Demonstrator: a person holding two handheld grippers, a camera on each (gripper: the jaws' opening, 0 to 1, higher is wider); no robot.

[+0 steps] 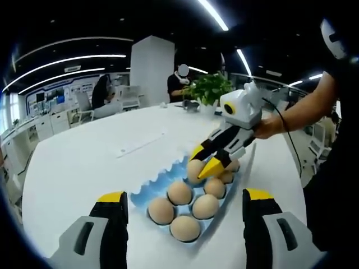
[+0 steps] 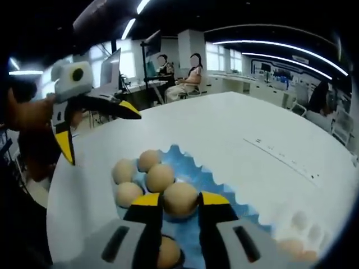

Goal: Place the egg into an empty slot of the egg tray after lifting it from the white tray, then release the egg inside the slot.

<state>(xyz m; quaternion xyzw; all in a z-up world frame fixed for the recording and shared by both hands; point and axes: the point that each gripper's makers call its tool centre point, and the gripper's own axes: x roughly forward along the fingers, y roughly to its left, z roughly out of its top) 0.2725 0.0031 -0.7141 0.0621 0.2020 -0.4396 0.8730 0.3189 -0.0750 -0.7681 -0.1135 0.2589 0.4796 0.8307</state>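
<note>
Evidently the placing step is in hand: in the right gripper view the right gripper [image 2: 179, 208], with its yellow-tipped black jaws, is closed narrowly on a round tan egg [image 2: 179, 198], which is held low over the blue scalloped plastic egg tray [image 2: 216, 182]. In the left gripper view the same gripper [image 1: 208, 159] is seen reaching down into the blue tray [image 1: 147, 185] from the far side, the held egg [image 1: 194, 168] sitting at about the level of its neighbours. Whether the egg is already seated in a slot cannot be told. Four loose eggs [image 2: 159, 176] are grouped just beside it, towards the tabletop's near edge as that view has it.

The left gripper [image 1: 182, 210] hangs wide apart and empty, near the tray's end, and is seen raised clear of the tray in the right gripper view [image 2: 95, 126].

What is judged to be called for next is a gentle settling into the empty slot, then a slow widening of the jaws, with care that the outer jaw is not pushed against the adjoining eggs.

Room is tight within the tray but generous around it: the round white tabletop [image 1: 78, 157] lies bare on most sides. A pale, blurred tray [image 2: 297, 235] with more eggs sits near the table's edge, just beyond the blue one.
</note>
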